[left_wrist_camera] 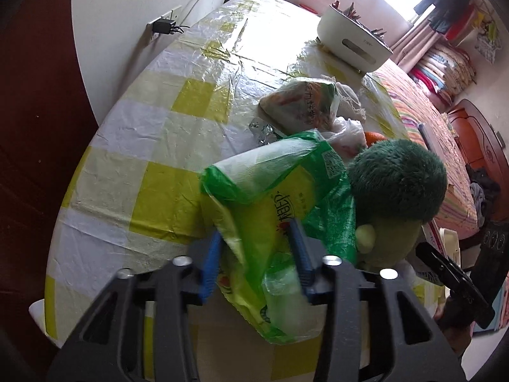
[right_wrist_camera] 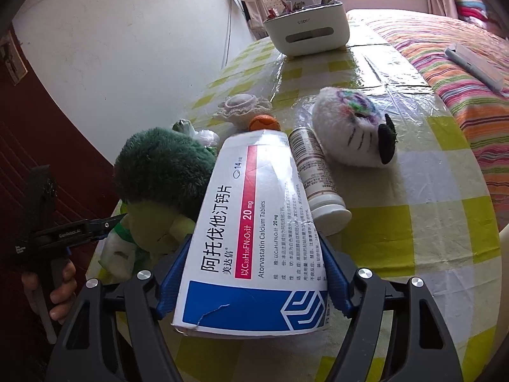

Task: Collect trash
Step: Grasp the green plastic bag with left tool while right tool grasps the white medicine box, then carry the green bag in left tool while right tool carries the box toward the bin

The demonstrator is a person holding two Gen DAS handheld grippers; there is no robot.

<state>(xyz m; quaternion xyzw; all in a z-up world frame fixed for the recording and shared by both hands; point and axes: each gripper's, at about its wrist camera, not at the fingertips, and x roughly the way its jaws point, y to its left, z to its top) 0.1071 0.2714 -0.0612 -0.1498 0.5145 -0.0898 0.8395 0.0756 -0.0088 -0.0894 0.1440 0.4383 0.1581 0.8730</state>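
Green plastic wrapper [left_wrist_camera: 270,210] sits between my left claw [left_wrist_camera: 257,261] pads, pinched near the surface [left_wrist_camera: 133,146] edge | right claw [right_wrist_camera: 254,273] holds medicine box [right_wrist_camera: 251,232] | step: gathering trash | next: carry both to white bin [left_wrist_camera: 353,41], clear of broccoli plush [left_wrist_camera: 397,187].

The right gripper [right_wrist_camera: 254,273] clamps a white medicine box [right_wrist_camera: 251,238]; beside it lie a bottle [right_wrist_camera: 318,178], a green plush toy [right_wrist_camera: 162,172] and a white plush toy [right_wrist_camera: 353,127].
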